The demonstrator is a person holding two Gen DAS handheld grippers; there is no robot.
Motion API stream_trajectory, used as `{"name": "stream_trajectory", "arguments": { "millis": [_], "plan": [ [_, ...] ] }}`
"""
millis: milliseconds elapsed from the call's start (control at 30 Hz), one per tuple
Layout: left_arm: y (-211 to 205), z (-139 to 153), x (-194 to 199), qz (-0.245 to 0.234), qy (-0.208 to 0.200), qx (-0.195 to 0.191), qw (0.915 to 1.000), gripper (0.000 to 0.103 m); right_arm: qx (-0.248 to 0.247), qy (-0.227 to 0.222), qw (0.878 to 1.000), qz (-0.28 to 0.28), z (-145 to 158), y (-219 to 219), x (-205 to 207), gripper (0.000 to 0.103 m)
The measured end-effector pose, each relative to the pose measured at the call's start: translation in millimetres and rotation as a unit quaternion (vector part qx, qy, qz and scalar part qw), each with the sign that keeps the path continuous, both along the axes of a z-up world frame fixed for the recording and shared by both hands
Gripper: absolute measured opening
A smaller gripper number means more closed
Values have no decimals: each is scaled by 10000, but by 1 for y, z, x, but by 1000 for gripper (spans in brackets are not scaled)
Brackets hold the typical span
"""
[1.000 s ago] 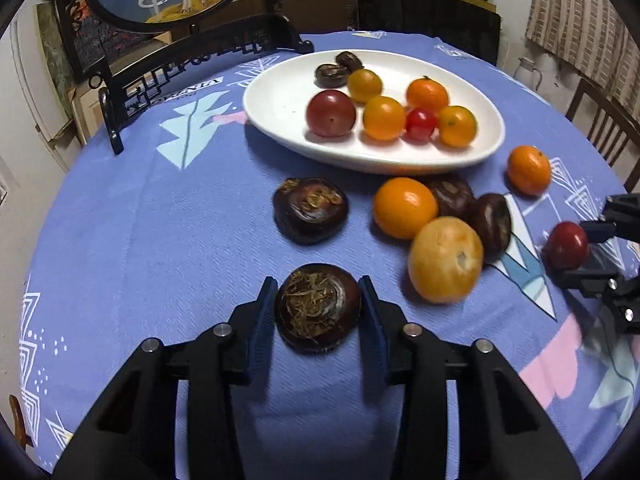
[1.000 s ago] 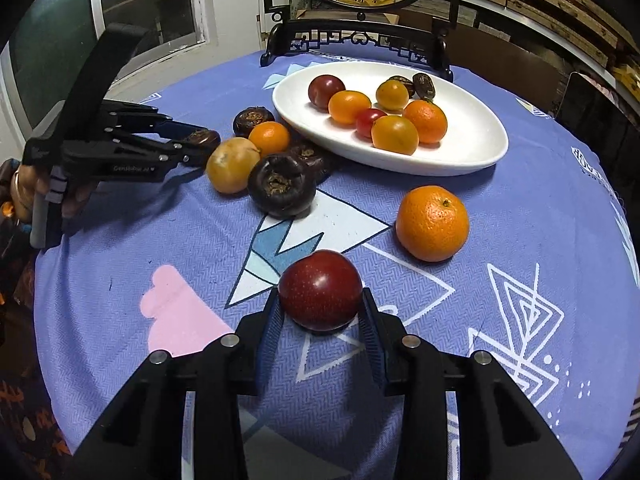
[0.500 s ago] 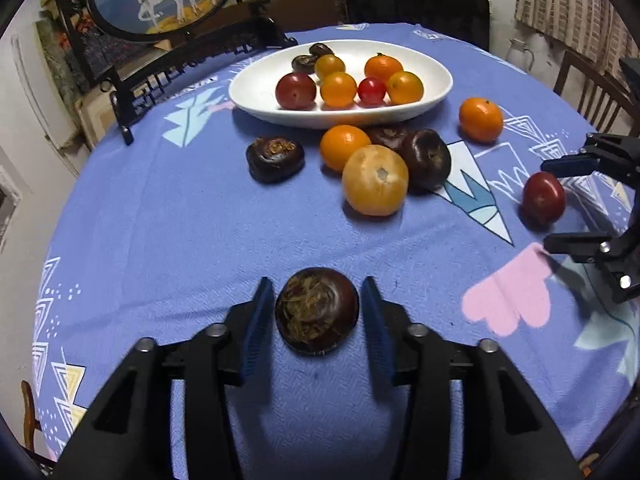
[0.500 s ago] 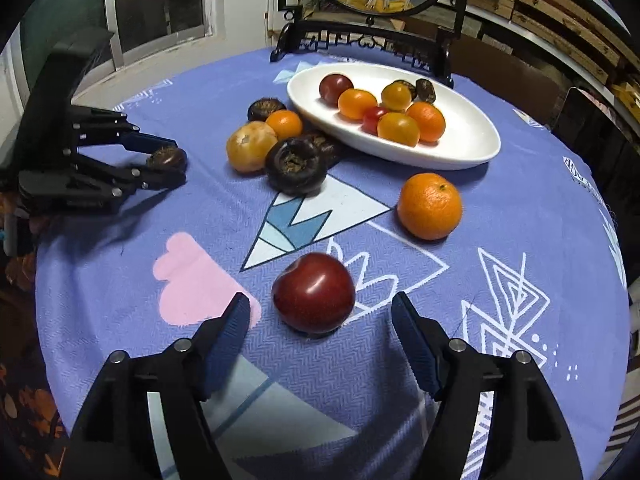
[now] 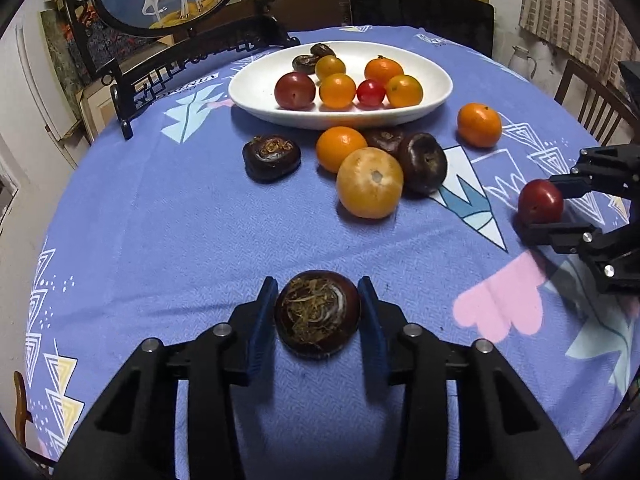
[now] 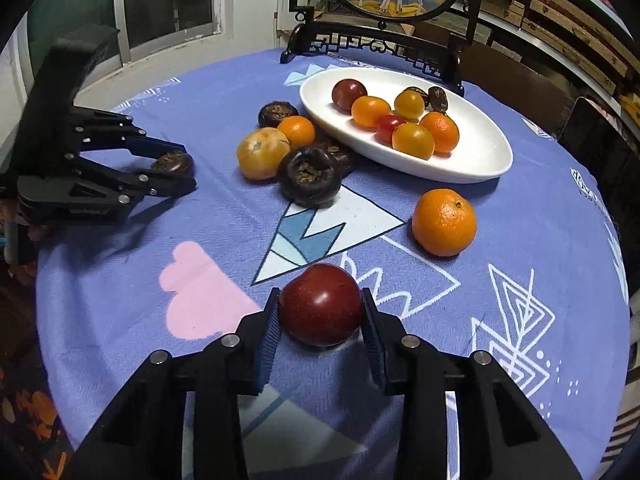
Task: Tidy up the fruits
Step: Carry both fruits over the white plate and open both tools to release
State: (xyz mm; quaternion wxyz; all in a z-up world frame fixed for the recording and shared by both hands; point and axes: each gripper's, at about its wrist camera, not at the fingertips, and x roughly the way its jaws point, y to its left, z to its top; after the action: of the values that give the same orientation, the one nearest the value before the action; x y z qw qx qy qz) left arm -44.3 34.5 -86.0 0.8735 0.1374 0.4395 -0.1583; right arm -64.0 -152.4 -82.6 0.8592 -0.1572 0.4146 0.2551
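Blue tablecloth (image 5: 160,220): left claw (image 5: 318,312) just clenched on upturned water chestnut (image 5: 317,313); right claw (image 6: 320,312) on plum (image 6: 321,304).

Window (image 6: 168,0), wooden chair (image 5: 592,100) — dim room

White plate (image 5: 256,92); purple-blue patterned tablecloth (image 5: 160,216); dark red plum (image 6: 320,304).

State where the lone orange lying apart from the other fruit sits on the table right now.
In the right wrist view the lone orange lies on the blue tablecloth, right of centre, just in front of the white plate and beyond the red fruit.
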Motion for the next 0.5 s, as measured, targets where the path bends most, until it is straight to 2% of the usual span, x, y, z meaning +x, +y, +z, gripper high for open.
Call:
{"name": "stream_trajectory", "arguments": {
  "millis": [167,300,500],
  "plan": [
    [-6,6,7,-75,-34,5,10000,40,-90,79,9999,45,-3,-3,2,38],
    [-8,28,26,4,-234,18,9997,40,109,-240,9996,-51,26,-10,17,38],
    [-17,84,78,421,-897,-76,9950,40,430,-894,9945,-349,76,-14,57,38]
  ]
}}
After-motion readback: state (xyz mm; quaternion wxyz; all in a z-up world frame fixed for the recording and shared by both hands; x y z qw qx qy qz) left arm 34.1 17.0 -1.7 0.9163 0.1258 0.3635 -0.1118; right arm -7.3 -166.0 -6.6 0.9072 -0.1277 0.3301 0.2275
